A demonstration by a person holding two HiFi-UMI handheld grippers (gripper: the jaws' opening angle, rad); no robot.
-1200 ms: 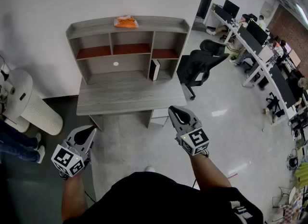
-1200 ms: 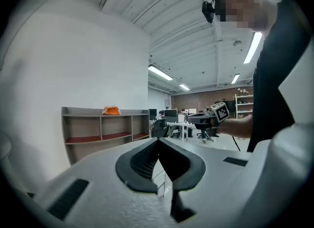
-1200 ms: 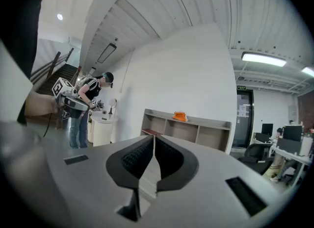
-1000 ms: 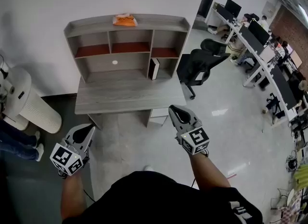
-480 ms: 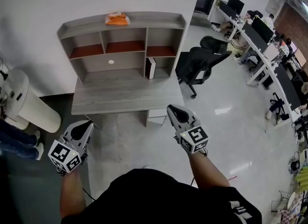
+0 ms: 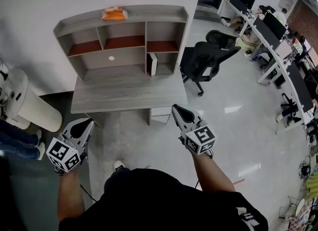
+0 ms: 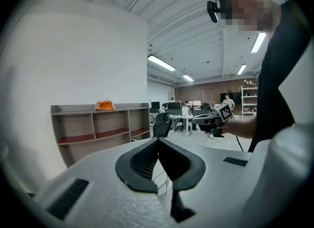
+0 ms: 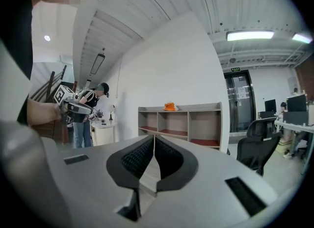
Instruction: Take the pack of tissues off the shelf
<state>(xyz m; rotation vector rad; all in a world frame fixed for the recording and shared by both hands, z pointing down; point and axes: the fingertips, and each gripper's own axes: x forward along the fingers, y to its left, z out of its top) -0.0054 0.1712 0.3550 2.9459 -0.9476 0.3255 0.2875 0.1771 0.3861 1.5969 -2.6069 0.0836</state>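
Note:
An orange pack of tissues [image 6: 114, 13] lies on the top board of a grey shelf unit [image 6: 149, 12] that stands on a grey desk [image 6: 128, 93] against the white wall. It also shows small and far off in the left gripper view [image 7: 104, 105] and the right gripper view [image 8: 170, 107]. My left gripper [image 6: 85, 123] hangs shut and empty in front of the desk's left corner. My right gripper [image 6: 176, 109] is shut and empty just off the desk's right front corner. Both are well short of the shelf.
A black office chair [image 6: 206, 58] stands right of the desk. A white round unit [image 6: 27, 107] and a person's legs [image 6: 17, 142] are at the left. A small white box [image 6: 153, 64] stands in the shelf's lower right bay. Rows of desks [image 6: 283, 51] fill the right.
The desk and shelf have slid left and grown slightly in the head view as I stepped closer. Both grippers have moved forward with me, still shut.

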